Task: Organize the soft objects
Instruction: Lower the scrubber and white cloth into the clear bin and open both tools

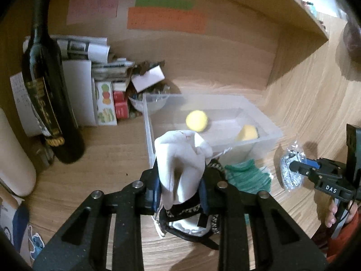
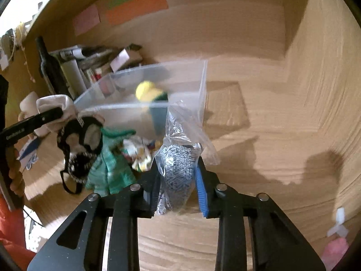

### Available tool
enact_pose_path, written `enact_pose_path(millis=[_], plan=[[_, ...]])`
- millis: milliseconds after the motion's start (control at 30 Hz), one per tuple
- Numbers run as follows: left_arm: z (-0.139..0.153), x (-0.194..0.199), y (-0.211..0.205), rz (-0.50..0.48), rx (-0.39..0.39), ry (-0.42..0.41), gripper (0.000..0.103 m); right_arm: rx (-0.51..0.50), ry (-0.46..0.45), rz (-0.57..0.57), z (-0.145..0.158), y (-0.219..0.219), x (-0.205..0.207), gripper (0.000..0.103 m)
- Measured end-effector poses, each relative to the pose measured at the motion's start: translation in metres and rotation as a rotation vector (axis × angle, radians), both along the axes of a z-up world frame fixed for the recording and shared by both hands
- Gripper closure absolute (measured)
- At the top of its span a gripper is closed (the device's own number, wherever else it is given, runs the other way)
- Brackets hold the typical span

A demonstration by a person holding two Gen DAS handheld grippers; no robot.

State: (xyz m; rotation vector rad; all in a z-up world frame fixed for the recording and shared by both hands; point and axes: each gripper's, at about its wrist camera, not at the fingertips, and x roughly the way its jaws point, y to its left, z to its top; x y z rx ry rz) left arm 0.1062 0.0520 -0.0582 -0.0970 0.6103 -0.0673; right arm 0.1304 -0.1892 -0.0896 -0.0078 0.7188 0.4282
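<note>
My left gripper [image 1: 180,180] is shut on a white cloth bundle with black patterned trim [image 1: 180,169], held above the wooden desk in front of a clear plastic bin [image 1: 266,122]. The bin holds a yellow ball [image 1: 196,120] and a yellow sponge [image 1: 247,132]. My right gripper [image 2: 177,176] is shut on a clear plastic bag with grey speckled fabric [image 2: 178,164], held just in front of the bin [image 2: 203,79]. A green knit cloth [image 1: 246,176] lies by the bin; it also shows in the right wrist view [image 2: 110,169] beside a small colourful cloth [image 2: 140,153].
A dark wine bottle [image 1: 47,85] stands at the left with stacked papers and small boxes [image 1: 101,85] behind it. A small bowl [image 1: 149,103] sits at the bin's back left corner. A wooden wall and shelf [image 1: 300,22] close the right side. A white cylinder [image 1: 13,158] stands at the far left.
</note>
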Motion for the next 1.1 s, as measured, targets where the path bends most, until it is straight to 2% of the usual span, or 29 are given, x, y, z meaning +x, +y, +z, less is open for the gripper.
enact_pose_path(millis=[267, 433, 600, 800, 1100], plan=[[0.038, -0.006, -0.004, -0.007, 0.013, -0.125, 0.076, 0.079, -0.121, 0.021, 0.037, 0.005, -0.003, 0.077], [0.057, 0.000, -0.009, -0.004, 0.038, -0.189, 0.076, 0.087, -0.219, 0.046, 0.062, 0.018, 0.000, 0.077], [0.073, 0.010, -0.006, -0.004, 0.012, -0.231, 0.076, 0.080, -0.283, 0.066, 0.080, 0.030, 0.012, 0.077], [0.074, 0.031, -0.002, 0.000, -0.019, -0.220, 0.076, 0.076, -0.298, 0.094, 0.088, 0.047, 0.033, 0.077], [0.044, 0.075, 0.000, -0.002, -0.035, -0.111, 0.076, 0.050, -0.201, 0.142, 0.067, 0.084, 0.071, 0.077]])
